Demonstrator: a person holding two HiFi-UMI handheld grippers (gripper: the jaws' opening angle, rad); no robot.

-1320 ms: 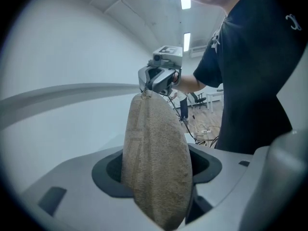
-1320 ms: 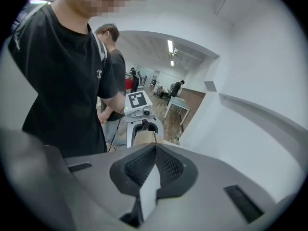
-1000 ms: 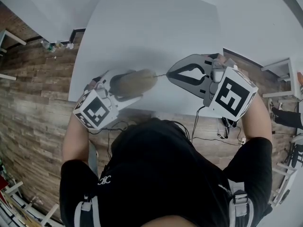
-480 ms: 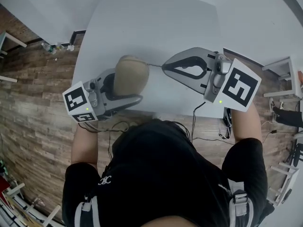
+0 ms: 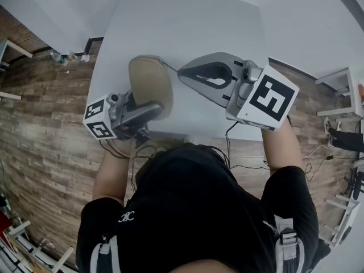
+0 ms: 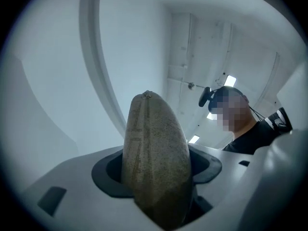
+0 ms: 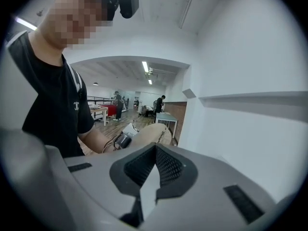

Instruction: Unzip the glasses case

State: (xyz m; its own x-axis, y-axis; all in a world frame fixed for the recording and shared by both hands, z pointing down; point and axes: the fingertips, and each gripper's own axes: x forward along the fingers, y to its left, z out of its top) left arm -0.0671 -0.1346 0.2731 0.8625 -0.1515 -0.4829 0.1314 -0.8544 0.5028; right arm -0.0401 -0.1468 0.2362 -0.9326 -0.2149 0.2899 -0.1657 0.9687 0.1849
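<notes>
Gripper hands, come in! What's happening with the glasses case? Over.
Left gripper clamped on glasses case, case tipped upward. Right gripper shut, pinching the zip pull at its far end. Zip not visibly opened. Nothing in the way.

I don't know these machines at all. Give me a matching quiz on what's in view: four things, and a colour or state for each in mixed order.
Things:
1. glasses case
2. left gripper
3. right gripper
4. table

Descriptions:
A. plain white top
B. jaws together, pinching the thin zip pull
C. tan, held up off the table
D. jaws wide apart, clamped around the case

Pairs: 1-C, 2-D, 3-B, 4-A
</notes>
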